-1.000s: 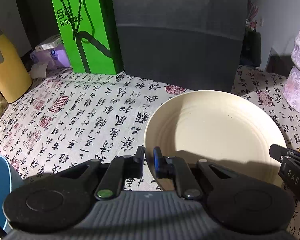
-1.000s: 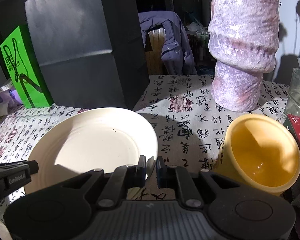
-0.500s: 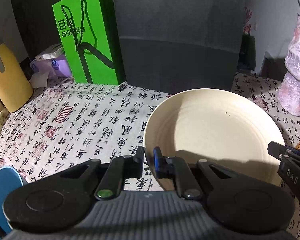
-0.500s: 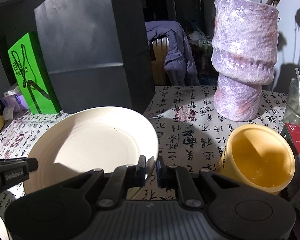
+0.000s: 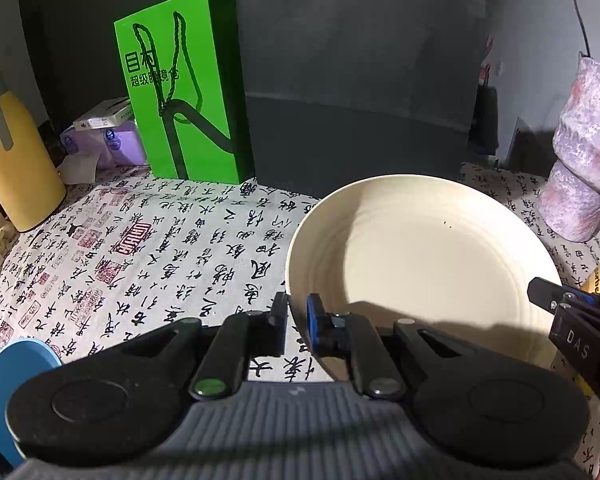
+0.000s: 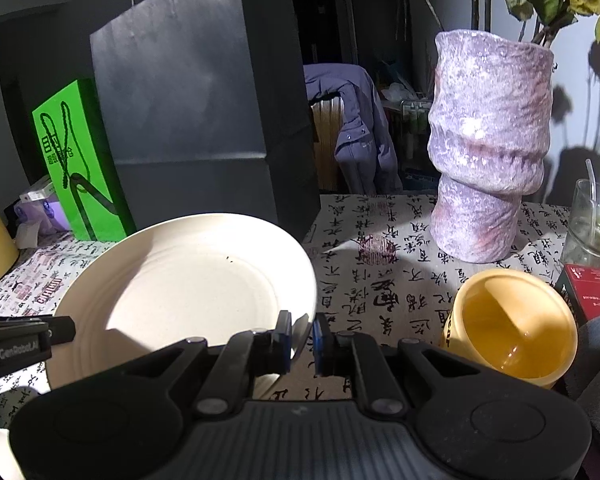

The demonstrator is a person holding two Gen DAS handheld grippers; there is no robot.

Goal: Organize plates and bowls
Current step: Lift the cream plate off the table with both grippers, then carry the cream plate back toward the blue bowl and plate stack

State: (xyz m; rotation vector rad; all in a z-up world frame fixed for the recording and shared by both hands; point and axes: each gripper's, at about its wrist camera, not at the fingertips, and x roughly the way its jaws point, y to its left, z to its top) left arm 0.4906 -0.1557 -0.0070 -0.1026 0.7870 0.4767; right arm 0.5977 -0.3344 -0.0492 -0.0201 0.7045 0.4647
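- Here we see the cream plate [image 5: 420,256] lifted clear of the calligraphy-print tablecloth [image 5: 148,264], tilted, held at opposite edges.
- Our left gripper [image 5: 297,316] is nearly closed, its pads clamping the plate's rim.
- Our right gripper [image 6: 301,330] is pinched tight on the other rim.
- A yellow cup [image 6: 512,328] lies tipped beside the purple vase [image 6: 488,148].

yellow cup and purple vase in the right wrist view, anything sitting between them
Nothing: between the yellow plastic cup and the mottled purple ceramic vase only bare calligraphy-print tablecloth shows in the right wrist view.
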